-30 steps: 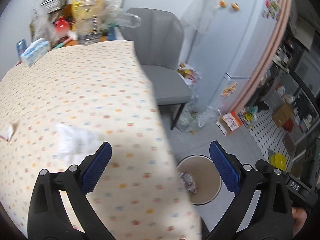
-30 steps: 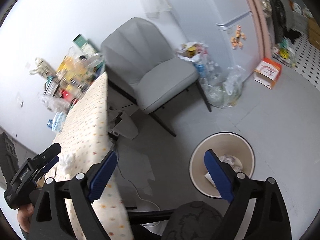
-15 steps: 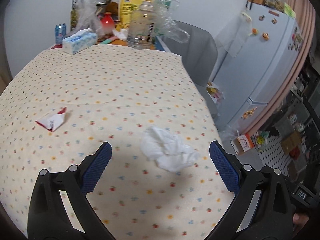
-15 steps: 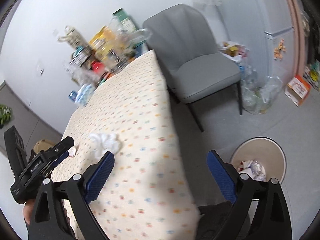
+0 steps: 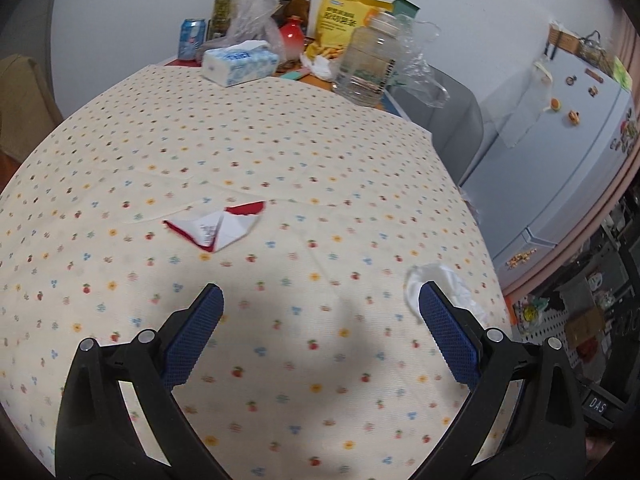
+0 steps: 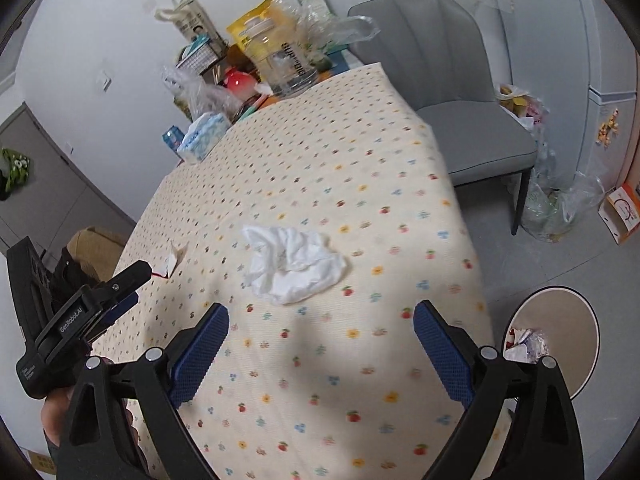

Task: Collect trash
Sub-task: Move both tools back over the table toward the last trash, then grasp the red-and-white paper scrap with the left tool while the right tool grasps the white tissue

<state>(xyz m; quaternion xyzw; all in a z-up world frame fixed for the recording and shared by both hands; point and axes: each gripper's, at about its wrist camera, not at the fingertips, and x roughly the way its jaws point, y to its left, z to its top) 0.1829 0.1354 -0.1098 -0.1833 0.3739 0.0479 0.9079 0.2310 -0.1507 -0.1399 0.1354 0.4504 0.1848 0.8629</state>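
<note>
Reaching with both tongs gaping empty, center the right tongs [image 6: 320,336] over the crumpled tissue [image 6: 292,266] at twelve o'clock, pinching its bulk.

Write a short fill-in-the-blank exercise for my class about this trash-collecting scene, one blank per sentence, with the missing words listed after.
1. The crumpled white tissue lies on the dotted ____.
2. The torn wrapper on the table is white and ____.
3. Both the left tool and the right tool have their jaws ____, holding nothing.
4. The round bin stands on the ____ beside the table.

Missing words: tablecloth; red; open; floor
</note>
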